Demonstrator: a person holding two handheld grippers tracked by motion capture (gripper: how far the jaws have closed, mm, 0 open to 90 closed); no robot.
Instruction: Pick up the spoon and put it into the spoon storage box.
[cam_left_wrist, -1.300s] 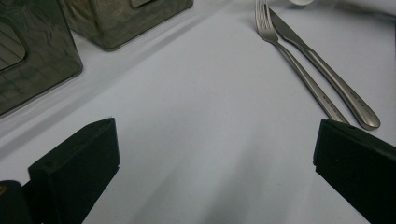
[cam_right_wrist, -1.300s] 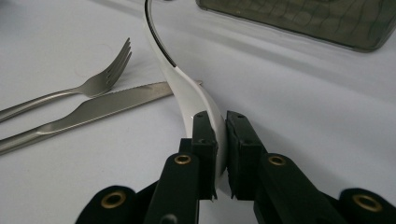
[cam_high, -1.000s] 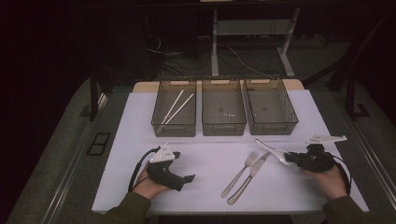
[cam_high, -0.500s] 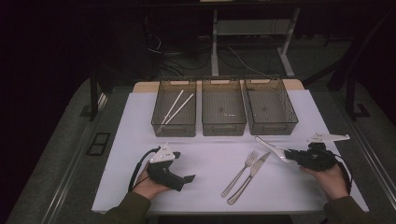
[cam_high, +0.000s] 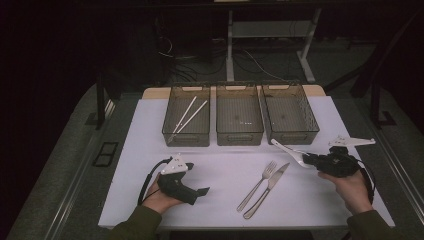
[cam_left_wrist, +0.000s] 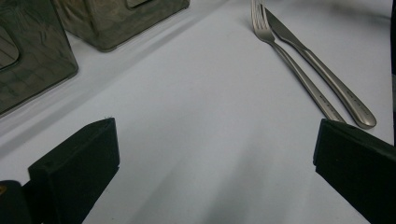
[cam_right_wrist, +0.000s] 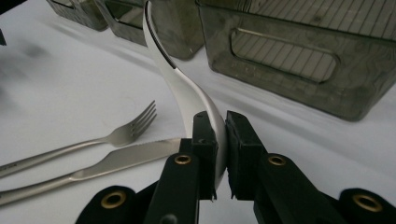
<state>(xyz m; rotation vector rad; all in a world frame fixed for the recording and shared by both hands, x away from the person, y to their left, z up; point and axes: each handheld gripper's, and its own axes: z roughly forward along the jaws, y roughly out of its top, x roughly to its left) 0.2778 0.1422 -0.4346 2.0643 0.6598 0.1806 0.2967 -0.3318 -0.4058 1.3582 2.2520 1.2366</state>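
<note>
Right gripper (cam_high: 311, 160) sits at the table's right side, jaws clamped on the bowl end of a white spoon (cam_high: 287, 151); in the right gripper view the spoon (cam_right_wrist: 177, 79) rises from between the jaws, handle pointing toward the bins. Spoon is lifted off the white table (cam_high: 225, 170), just in front of the right bin (cam_high: 290, 112). Left gripper (cam_high: 200, 192) rests low at the near left, jaws spread wide, holding nothing. Fork (cam_high: 257, 186) and knife (cam_high: 267, 189) lie side by side between the grippers. Left bin (cam_high: 170, 132) holds chopsticks (cam_high: 187, 117).

Right tongs (cam_high: 311, 160) grip a white spoon (cam_high: 287, 150) near the fork (cam_high: 257, 185) and knife (cam_high: 267, 189).
</note>
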